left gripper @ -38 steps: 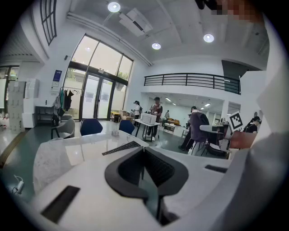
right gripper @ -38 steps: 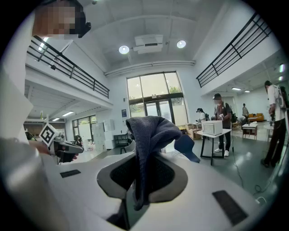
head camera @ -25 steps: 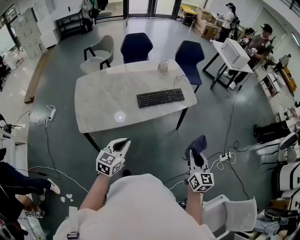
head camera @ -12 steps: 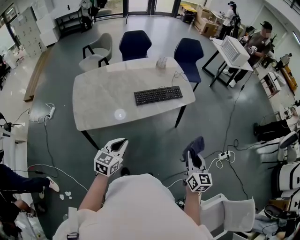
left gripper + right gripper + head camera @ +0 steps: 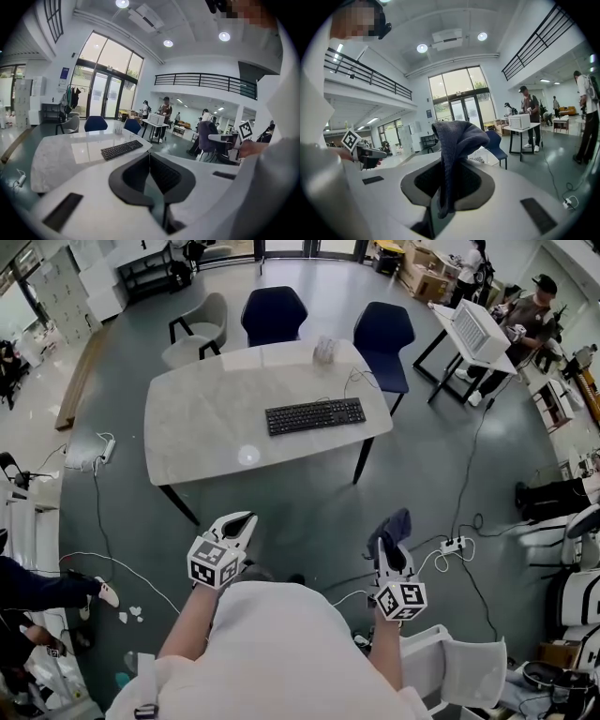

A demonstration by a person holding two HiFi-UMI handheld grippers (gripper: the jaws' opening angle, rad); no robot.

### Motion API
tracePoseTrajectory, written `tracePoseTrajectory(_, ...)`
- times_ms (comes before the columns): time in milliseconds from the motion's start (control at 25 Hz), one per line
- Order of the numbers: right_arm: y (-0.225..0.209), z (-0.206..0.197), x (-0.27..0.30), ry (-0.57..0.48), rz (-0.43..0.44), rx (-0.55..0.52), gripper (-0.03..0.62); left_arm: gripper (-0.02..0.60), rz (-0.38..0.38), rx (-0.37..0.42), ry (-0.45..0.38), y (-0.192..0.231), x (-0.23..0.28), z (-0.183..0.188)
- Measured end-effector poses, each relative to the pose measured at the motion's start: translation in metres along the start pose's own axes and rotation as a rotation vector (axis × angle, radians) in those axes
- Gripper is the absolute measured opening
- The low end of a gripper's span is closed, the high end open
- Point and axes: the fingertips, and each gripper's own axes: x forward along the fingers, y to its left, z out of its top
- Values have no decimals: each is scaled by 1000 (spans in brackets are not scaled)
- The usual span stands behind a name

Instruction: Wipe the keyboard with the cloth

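A black keyboard (image 5: pixel 315 415) lies on the right half of a pale marble table (image 5: pixel 216 427), well ahead of me; it also shows in the left gripper view as the keyboard (image 5: pixel 121 149). My right gripper (image 5: pixel 389 538) is shut on a dark blue cloth (image 5: pixel 395 524), which droops over its jaws as the cloth (image 5: pixel 457 140). My left gripper (image 5: pixel 239 526) is shut with nothing in it, its jaws pressed together. Both grippers hang over the floor, short of the table's near edge.
Two dark blue chairs (image 5: pixel 274 313) and a grey chair (image 5: pixel 200 326) stand behind the table. A small clear object (image 5: pixel 324 351) sits at the table's far edge. Cables and a power strip (image 5: pixel 452 546) lie on the floor at right. People stand by a desk (image 5: pixel 473 334) at far right.
The table has shifted slightly in view as I move; both grippers keep their pose, the cloth still held by the right one.
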Motion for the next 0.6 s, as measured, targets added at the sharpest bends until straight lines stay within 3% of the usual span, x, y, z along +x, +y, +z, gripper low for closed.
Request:
tracePoseTrajectory(320,-19,-4,1,19,9,20,73,8,15,-29,18,-13,12,-10)
tracePoseTrajectory(600,-24,2,30,25,17,5,72,9,17,-12,-6,5,31,3)
